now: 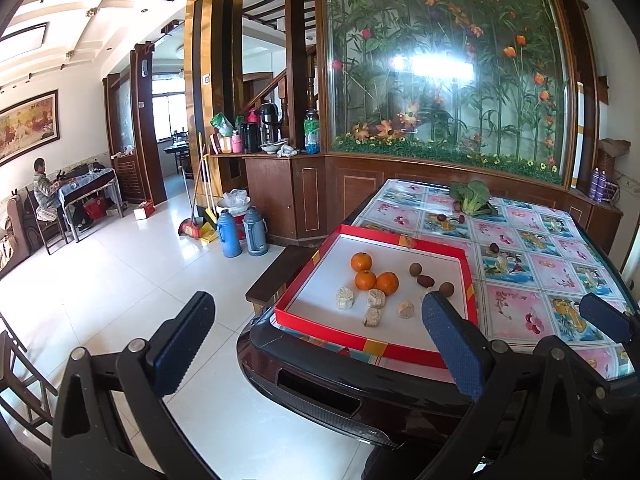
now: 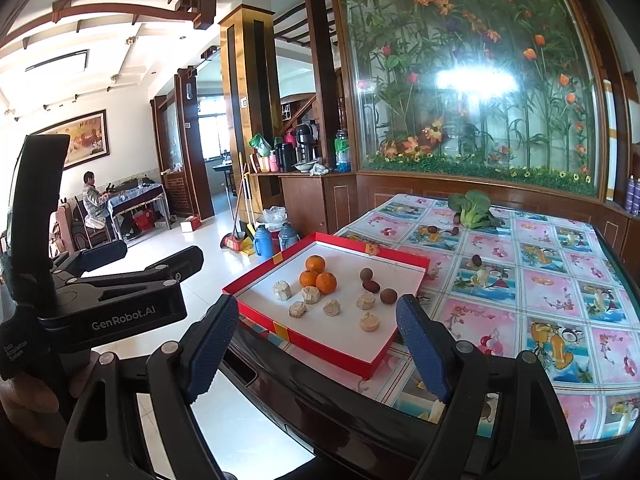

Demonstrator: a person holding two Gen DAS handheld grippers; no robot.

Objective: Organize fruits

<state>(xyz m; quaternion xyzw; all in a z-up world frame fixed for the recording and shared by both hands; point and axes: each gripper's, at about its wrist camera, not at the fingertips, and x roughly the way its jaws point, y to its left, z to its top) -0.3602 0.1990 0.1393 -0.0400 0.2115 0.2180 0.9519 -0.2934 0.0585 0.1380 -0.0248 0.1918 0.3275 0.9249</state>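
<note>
Left tool (image 1: 316, 344): jaws wide apart, nothing between them; hovering short of the worktop's near edge.
Right tool (image 2: 316, 344): likewise wide open, empty; hanging before the red box.
Red box (image 2: 256, 280): shallow lid-like tray with white floor, lying at the near left corner of the worktop (image 2: 520, 280), partly overhanging the edge.
Oranges (image 2: 316, 274): three, bunched and touching, left-centre in the box. Judged firm, round, light; prone to roll; best taken across the widest part.
Pale cakes (image 2: 298, 309): several small moulded lumps in front of the oranges. Look crumbly; gentle squeeze only.
Brown round fruits (image 2: 387, 296): two in the box with a dark red date (image 2: 371, 286) between. Small, hard-shelled, apt to slip from the pads.
Loose dark fruits (image 2: 476, 259): scattered on the patterned cloth, well apart from the box; probably still to be gathered.
Green vegetable (image 2: 470, 208): far side of the worktop, leafy, soft.
</note>
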